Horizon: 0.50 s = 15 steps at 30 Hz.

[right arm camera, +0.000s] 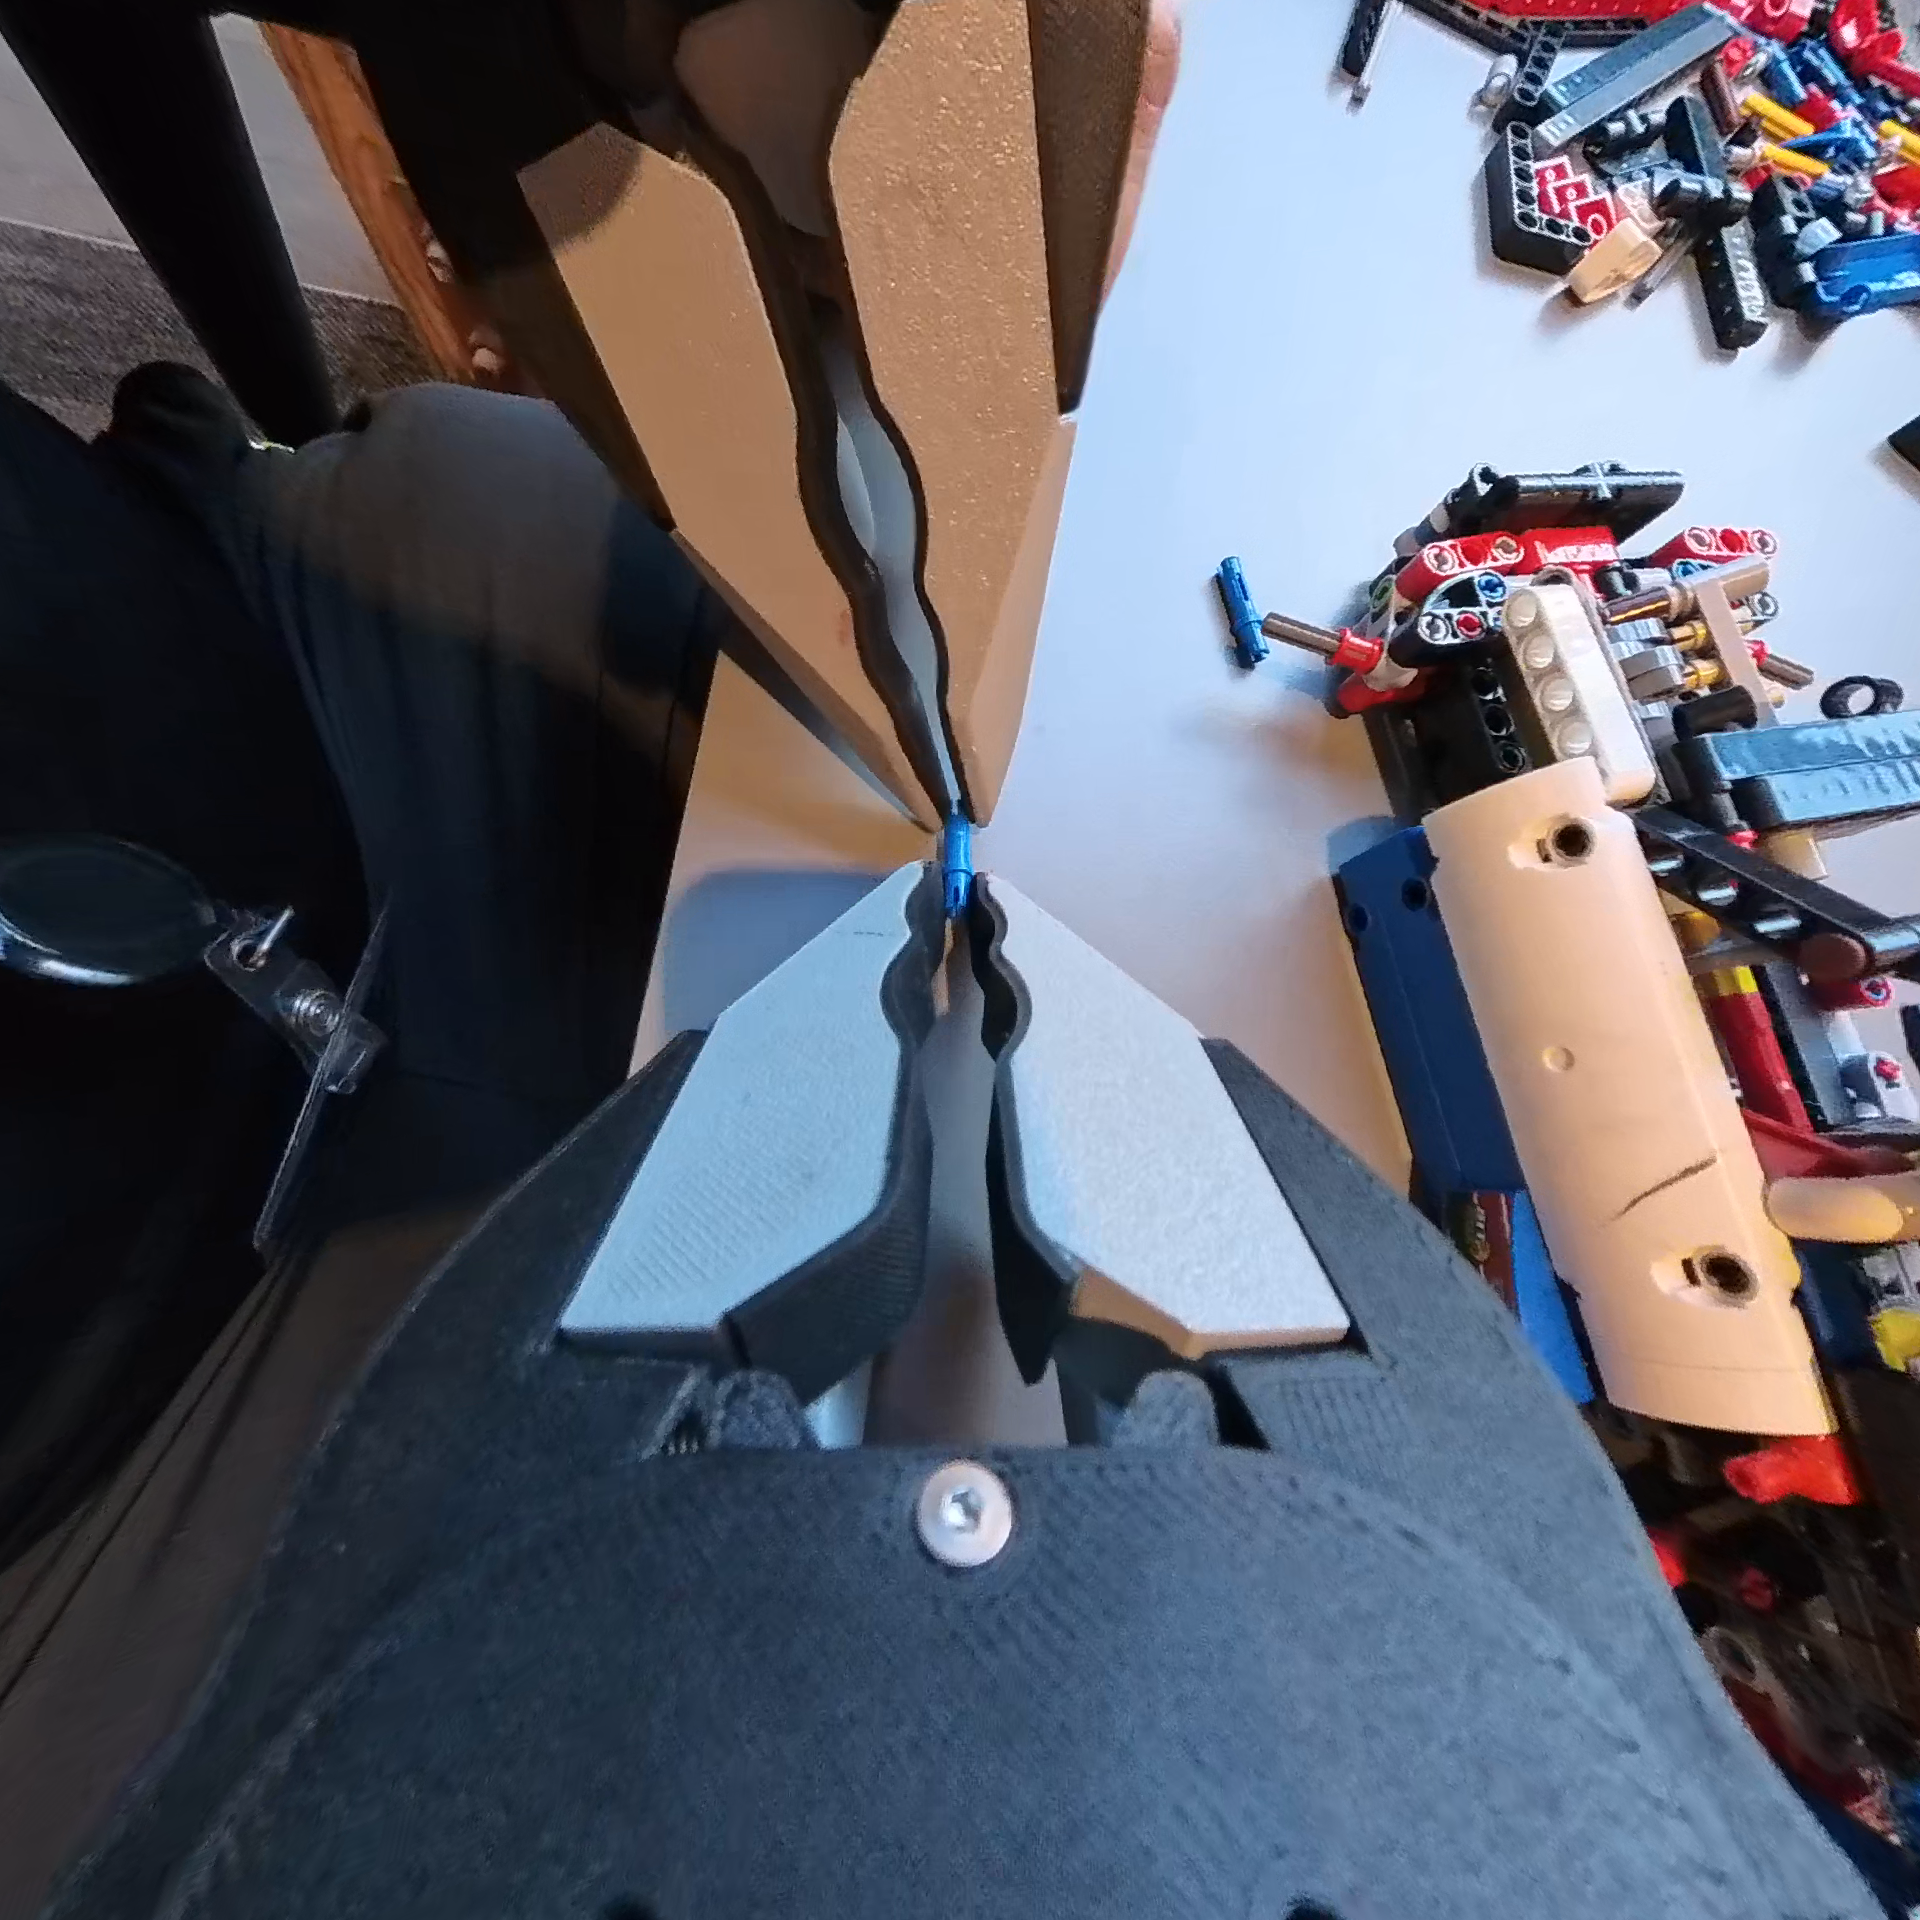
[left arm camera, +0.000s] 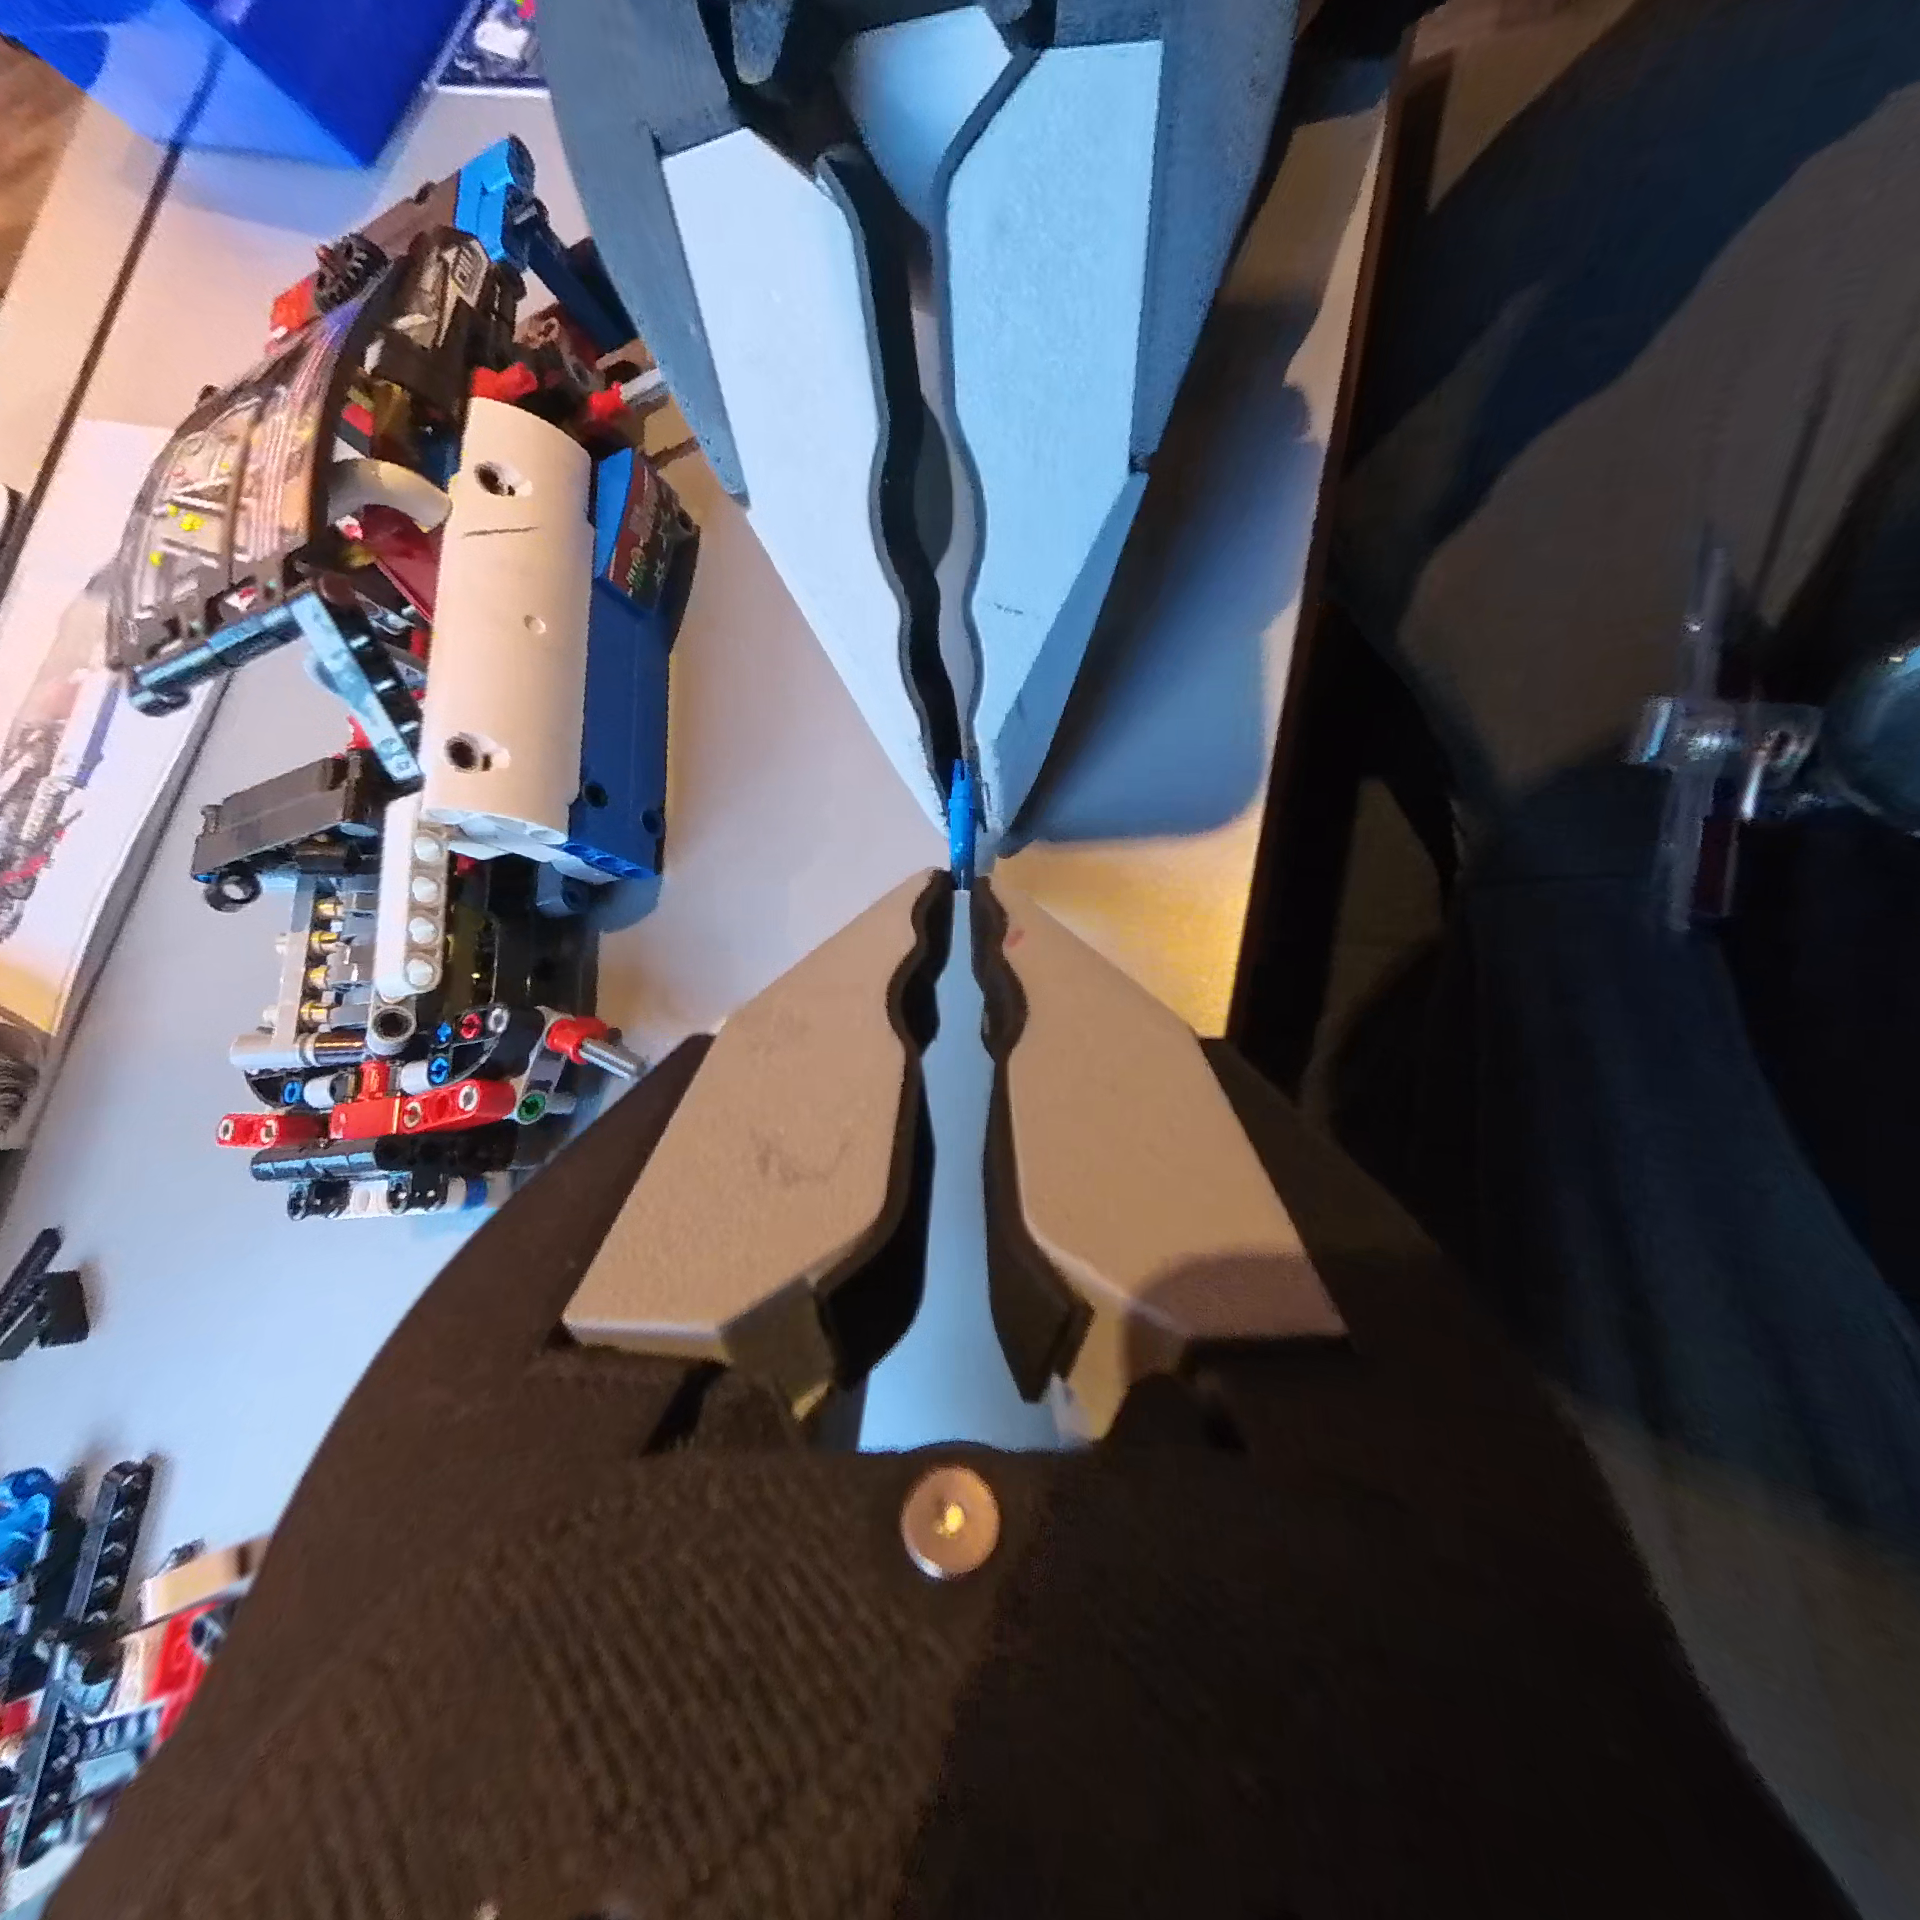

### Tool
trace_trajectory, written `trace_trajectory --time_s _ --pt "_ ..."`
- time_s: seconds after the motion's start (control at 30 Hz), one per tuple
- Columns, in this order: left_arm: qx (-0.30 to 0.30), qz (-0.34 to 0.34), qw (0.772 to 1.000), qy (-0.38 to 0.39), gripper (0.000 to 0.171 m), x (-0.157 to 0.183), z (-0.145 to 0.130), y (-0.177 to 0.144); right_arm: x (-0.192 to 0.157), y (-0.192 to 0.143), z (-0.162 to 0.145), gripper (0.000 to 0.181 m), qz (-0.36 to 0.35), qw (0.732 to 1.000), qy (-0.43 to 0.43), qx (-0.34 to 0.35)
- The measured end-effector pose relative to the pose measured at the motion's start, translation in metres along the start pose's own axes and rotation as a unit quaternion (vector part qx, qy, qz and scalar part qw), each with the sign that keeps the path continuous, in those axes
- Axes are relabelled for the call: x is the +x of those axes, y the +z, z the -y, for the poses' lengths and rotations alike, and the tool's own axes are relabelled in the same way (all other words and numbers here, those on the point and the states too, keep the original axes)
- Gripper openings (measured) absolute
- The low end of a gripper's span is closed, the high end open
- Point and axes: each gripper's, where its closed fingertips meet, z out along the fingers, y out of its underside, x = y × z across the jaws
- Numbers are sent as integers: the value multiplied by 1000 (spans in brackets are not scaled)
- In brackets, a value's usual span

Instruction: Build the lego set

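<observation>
Left wrist view: left hand-held gripper (left arm camera: 962, 881) nearly closed, tips pinching one end of blue pin (left arm camera: 963, 821). Right hand-held gripper (left arm camera: 971, 774) comes in opposite, tips closed on pin's other end. Pin held above tabletop (left arm camera: 1122, 914), near its edge by person's dark clothing. Part-built model (left arm camera: 436, 727) lies further in on tabletop.

Right wrist view: same pin (right arm camera: 954, 868) between both grippers' tips, tip to tip. Second blue pin (right arm camera: 1238, 610) lies loose just beside model (right arm camera: 1621, 935). Loose parts pile (right arm camera: 1714, 156) toward far corner.
</observation>
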Motion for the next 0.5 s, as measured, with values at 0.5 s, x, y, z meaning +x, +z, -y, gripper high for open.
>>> trace_trajectory --time_s 0.5 --pt "-10 7 1000 0 1 -1 -2 2 1 0 -1 2 -7 1000 -1 -2"
